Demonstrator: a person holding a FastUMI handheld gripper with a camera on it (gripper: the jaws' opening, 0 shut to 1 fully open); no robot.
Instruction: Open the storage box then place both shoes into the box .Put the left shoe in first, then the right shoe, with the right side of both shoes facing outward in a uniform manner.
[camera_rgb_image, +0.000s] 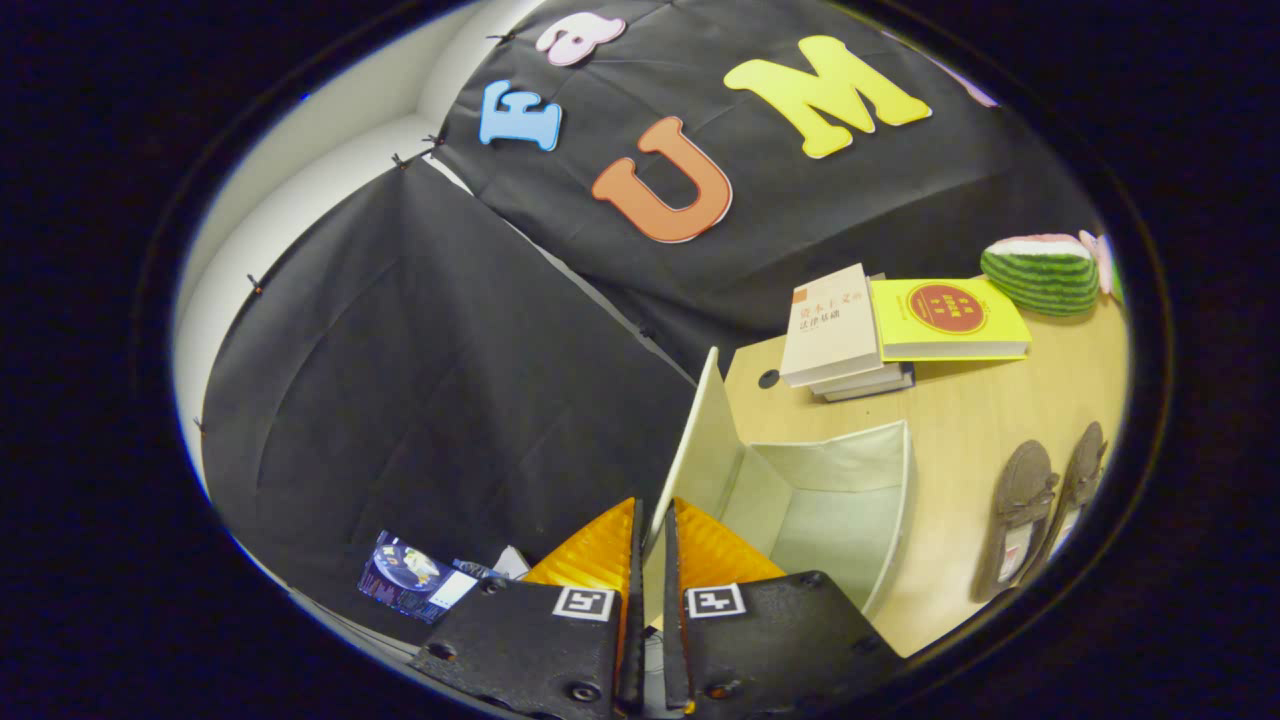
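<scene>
The pale storage box (860, 500) stands on the wooden table with its inside bare. Its lid (700, 450) is swung up, standing on edge at the box's near side. My gripper (650, 530) is shut on the lower edge of that lid, the thin panel pinched between both fingers. Two dark brown loafers (1025, 510) lie side by side on the table beyond the box's far wall, soles down, the second shoe (1082, 480) just past the first.
A stack of books (835, 330) and a yellow book (945, 318) lie on the table (960, 420) past the box. A watermelon-patterned cushion (1040, 275) sits behind them. A small printed packet (410, 578) lies off the table's side, near my fingers.
</scene>
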